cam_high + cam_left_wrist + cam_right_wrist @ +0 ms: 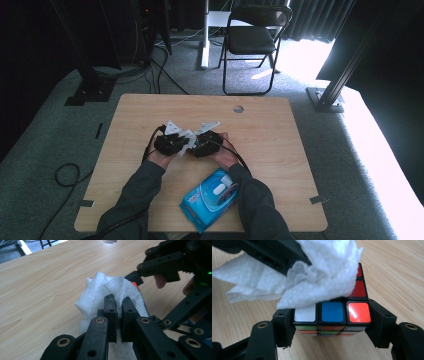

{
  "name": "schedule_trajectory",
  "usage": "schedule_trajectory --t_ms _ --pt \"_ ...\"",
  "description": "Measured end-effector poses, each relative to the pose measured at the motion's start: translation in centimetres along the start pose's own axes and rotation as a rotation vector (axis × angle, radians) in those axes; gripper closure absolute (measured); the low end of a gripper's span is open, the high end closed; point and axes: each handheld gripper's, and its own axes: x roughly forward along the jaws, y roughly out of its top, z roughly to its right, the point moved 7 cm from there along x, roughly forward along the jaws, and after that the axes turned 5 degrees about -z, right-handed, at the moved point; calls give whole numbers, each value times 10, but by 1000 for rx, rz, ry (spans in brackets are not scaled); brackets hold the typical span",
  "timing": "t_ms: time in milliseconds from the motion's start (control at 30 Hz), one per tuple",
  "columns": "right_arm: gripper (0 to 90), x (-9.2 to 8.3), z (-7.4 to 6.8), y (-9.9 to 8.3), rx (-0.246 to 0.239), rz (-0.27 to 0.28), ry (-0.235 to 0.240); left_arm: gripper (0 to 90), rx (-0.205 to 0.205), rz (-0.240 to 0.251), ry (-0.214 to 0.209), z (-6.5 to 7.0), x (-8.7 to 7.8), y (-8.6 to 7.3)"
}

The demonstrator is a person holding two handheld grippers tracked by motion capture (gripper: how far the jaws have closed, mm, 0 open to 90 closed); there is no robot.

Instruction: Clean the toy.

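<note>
Blue plastic wipe packet (212, 199) lies nearest on the wooden bench (280, 150). Left tongs (119, 303) pinch a crumpled white wipe (100, 290). Right tongs (332, 322) clamp a multicoloured puzzle cube (332, 312), wipe draped atop.

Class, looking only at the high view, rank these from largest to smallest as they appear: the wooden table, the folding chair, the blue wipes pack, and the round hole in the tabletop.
1. wooden table
2. folding chair, though it stands farther from the camera
3. blue wipes pack
4. round hole
</note>
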Motion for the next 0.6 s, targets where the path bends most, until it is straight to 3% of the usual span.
schedule_trajectory --t_ms 600 --pt "340 0 0 -1 -8 9 -10 858 41 -12 -32 10 3 2"
